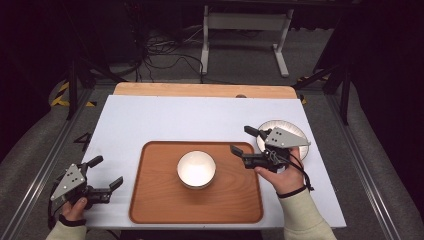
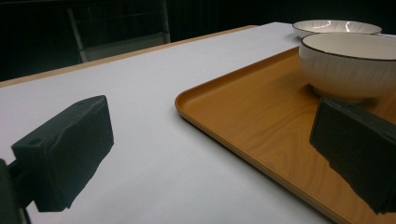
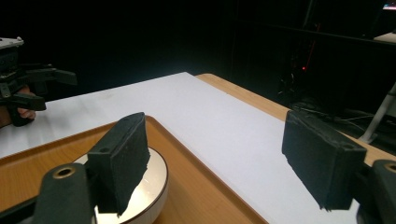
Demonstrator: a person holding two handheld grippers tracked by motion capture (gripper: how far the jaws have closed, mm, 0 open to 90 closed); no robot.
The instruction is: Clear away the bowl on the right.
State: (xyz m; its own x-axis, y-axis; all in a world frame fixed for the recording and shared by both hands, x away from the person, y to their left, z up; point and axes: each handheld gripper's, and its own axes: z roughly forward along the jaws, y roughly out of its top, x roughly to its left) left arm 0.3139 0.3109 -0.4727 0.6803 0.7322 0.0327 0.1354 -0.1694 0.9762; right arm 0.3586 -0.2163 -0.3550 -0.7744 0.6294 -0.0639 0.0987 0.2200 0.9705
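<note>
A white bowl stands in the middle of a brown wooden tray on the white table top. My left gripper rests open at the tray's left edge near the table's front corner, nothing between its pads. In the left gripper view the tray and bowl lie ahead to the right. My right gripper hovers open over the tray's far right corner, pointing left, empty. In the right gripper view the bowl sits low behind its left pad.
A white plate lies on the table right of the tray, partly under my right hand. A bare wooden strip runs along the table's far edge. Beyond it are floor cables and a white stand.
</note>
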